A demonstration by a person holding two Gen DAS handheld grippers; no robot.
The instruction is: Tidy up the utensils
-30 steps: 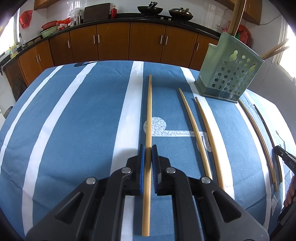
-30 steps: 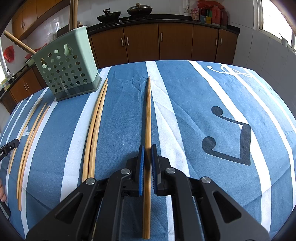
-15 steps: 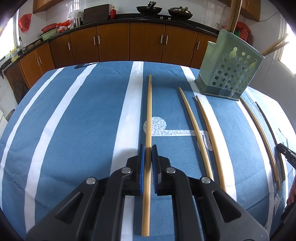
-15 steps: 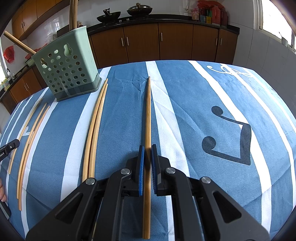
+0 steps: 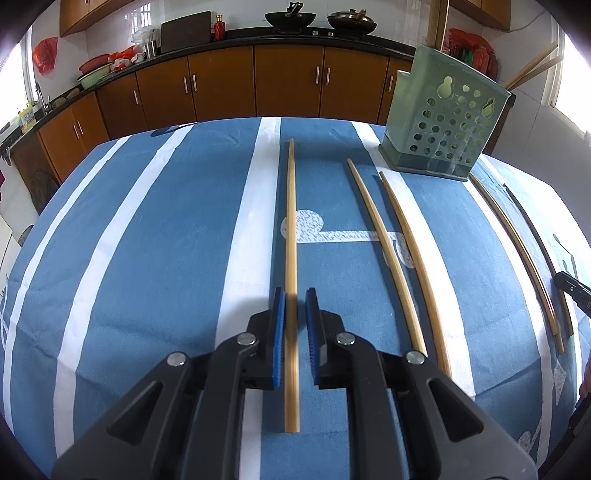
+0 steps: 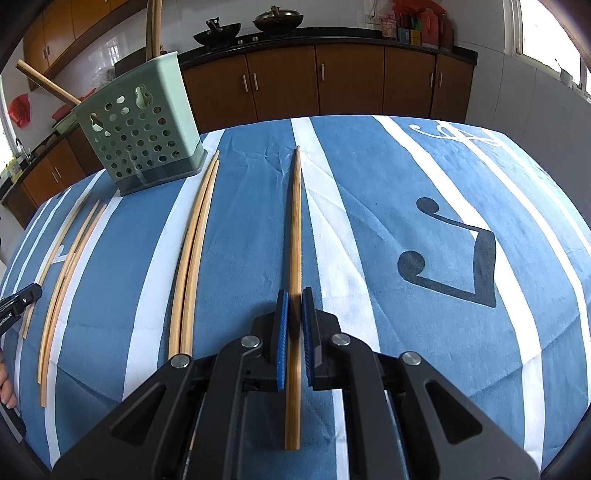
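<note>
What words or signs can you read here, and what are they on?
No words can be read clearly.
Black music note, a sign and not a word: on the tablecloth.
White curly music sign: on the same tablecloth, far edge.
White print on the left gripper: too small to read.
Labels on the boxes on the counter: blurred.

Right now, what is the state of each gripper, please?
Left gripper: open, its pads apart on either side of a chopstick, not pinching it.
Right gripper: open a little around another chopstick.
</note>
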